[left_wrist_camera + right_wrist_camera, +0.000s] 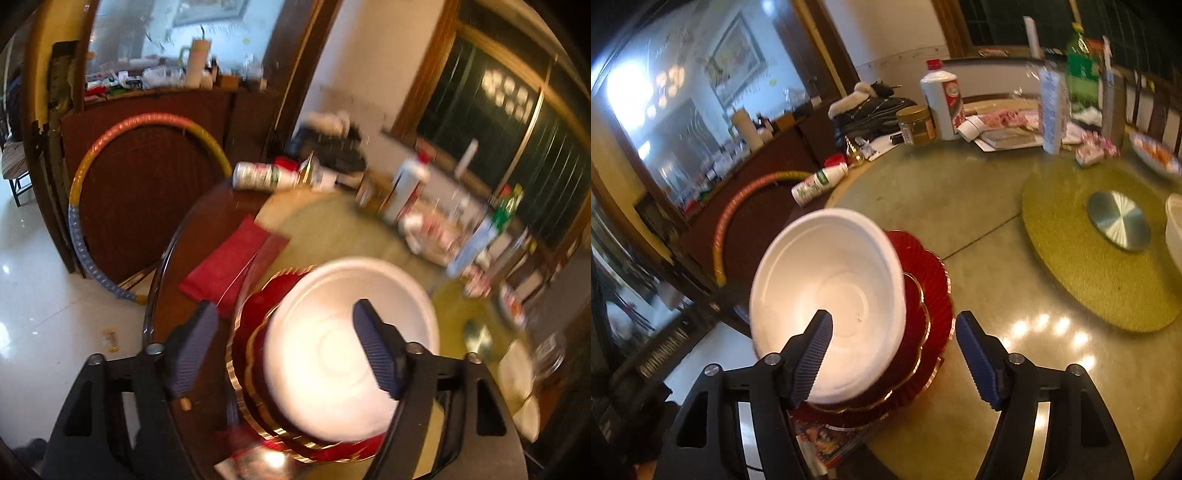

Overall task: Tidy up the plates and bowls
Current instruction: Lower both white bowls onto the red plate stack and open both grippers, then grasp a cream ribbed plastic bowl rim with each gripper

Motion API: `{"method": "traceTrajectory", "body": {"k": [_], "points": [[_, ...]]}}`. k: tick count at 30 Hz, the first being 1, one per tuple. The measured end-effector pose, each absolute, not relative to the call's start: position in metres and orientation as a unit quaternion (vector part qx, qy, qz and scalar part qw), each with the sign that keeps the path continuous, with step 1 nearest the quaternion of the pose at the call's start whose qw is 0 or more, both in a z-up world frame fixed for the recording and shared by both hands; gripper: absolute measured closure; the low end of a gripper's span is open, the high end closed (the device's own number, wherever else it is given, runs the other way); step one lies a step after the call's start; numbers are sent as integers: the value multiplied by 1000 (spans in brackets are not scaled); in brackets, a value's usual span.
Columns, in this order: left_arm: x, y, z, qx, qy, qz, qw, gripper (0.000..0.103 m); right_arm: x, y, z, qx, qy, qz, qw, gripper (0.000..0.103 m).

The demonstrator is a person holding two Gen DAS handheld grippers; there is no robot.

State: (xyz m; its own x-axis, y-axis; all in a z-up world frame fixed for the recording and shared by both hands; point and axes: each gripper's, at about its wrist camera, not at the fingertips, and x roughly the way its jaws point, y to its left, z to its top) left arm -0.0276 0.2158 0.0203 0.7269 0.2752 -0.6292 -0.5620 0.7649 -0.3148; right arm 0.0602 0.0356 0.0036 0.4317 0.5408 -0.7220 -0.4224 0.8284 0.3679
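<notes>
A white bowl (351,347) (831,295) sits on a stack of red plates with gold rims (255,350) (923,306) near the table edge. My left gripper (284,343) is open, its fingers spread above the stack, one finger (376,354) over the bowl. My right gripper (892,354) is open, its left finger (812,354) over the bowl's near rim and its right finger (979,362) beside the plates. Neither gripper holds anything.
A round glass-topped table (979,229) carries a green turntable mat (1108,266), a white bottle (942,99), a jar (916,125), a lying can (820,182), a red cloth (229,258) and white dishes (517,373). A hoop (85,192) leans on a cabinet.
</notes>
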Motion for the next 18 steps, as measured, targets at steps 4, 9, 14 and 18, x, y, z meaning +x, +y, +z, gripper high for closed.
{"method": "traceTrajectory", "body": {"k": [4,9,14,18], "points": [[-16,186,34,-235,279,197,910,21,68,-7,10,109,457,297,832,31],[24,127,36,-206,318,108,919,21,82,-80,24,142,451,276,837,31],[75,53,31,-184,370,16,910,21,108,-168,36,168,448,209,853,31],[107,-1,28,-161,396,-28,904,21,139,-237,34,189,459,145,856,30]]}}
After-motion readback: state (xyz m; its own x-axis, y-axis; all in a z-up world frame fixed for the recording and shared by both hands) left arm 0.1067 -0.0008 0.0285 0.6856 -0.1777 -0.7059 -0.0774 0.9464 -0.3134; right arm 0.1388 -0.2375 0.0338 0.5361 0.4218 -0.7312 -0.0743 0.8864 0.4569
